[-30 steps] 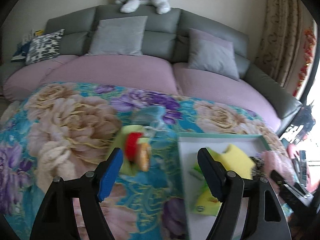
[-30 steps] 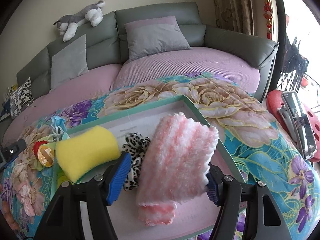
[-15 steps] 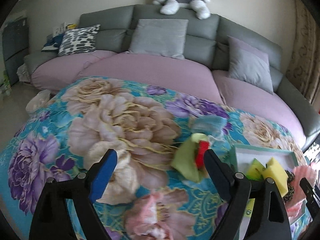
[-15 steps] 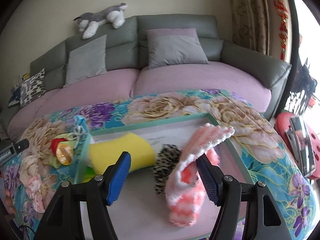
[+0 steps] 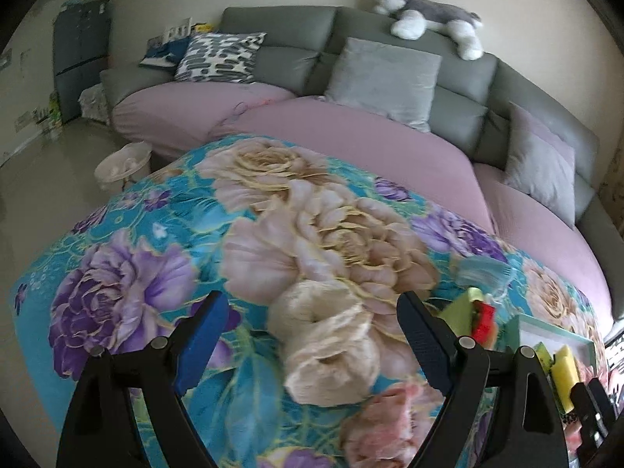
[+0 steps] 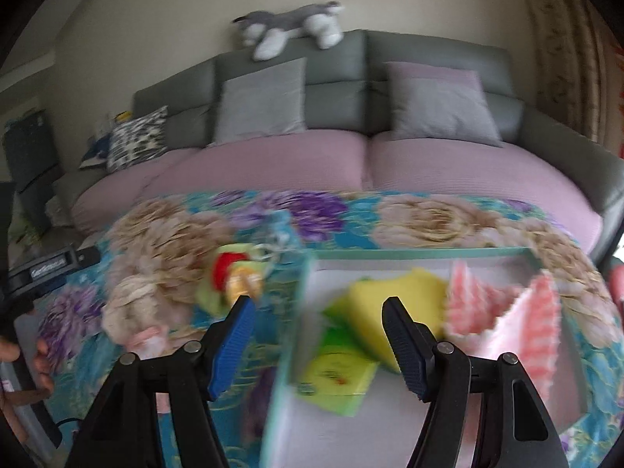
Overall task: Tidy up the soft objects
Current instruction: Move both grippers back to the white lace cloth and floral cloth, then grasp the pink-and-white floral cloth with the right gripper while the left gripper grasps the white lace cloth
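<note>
A: Where are the soft things?

B: Most lie in the tray [image 6: 421, 251], a shallow white one with a mint-green rim, set on the floral blanket [image 5: 273, 234]. Inside, a yellow sponge [image 6: 397, 292] rests near the middle, overlapping a flat green packet [image 6: 335, 374] at the left inner wall. A pink-and-white fluffy cloth [image 6: 534, 323] is crumpled in the right part, its edges standing up. The right wrist view is blurred, so finer detail is lost.

A: Anything outside the tray?

B: Yes. Just beside its left rim, on the blanket, sits a small soft toy [image 6: 230, 277] in green, red and orange. A light blue piece [image 5: 483, 269] lies next to it, on the sofa side; I cannot tell what it is.

A: And the tongs?

B: The right gripper [image 6: 318, 335] hangs released above the tray's left rim, nothing between its fingers. The left gripper [image 5: 312, 339] is also released, spread wide over bare blanket with only printed flowers under it, well left of the toy.

A: What surrounds all this?

B: A grey sofa [image 5: 460, 89] with pink seat covers, grey cushions [image 5: 384, 78], a black-and-white patterned cushion [image 5: 222, 56], and a plush husky [image 5: 429, 15] lying along the backrest. A hand [image 6: 39, 358] shows at the left edge of the right wrist view.
</note>
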`<state>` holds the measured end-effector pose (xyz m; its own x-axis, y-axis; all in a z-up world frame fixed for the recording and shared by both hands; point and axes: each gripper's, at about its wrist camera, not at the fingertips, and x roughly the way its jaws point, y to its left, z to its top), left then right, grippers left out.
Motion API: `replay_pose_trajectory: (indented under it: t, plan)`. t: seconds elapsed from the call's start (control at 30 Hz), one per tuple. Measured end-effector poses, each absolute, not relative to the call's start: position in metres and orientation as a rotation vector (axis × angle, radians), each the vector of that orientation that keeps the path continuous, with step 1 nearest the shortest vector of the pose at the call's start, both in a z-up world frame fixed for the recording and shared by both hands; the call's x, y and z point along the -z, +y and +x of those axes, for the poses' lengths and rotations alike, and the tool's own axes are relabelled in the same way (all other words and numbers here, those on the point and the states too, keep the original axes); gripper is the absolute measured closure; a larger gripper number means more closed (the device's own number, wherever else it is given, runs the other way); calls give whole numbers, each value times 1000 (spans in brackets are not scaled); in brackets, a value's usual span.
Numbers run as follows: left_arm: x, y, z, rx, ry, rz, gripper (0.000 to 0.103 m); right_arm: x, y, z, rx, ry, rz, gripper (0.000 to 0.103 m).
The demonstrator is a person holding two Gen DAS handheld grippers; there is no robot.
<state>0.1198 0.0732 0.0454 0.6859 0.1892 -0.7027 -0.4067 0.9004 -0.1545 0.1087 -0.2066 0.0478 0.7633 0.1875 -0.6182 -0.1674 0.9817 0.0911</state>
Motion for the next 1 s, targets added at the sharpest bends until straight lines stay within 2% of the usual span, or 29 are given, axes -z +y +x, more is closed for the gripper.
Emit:
replay_pose_trajectory:
  t: [0.5, 1.0]
  plan:
    - [-15, 106, 118, -334, 910, -321, 14, -10, -112, 111, -436, 790, -43, 32]
    - [0, 122, 117, -326, 945, -398, 15, 24, -61, 102, -578, 888, -104, 32]
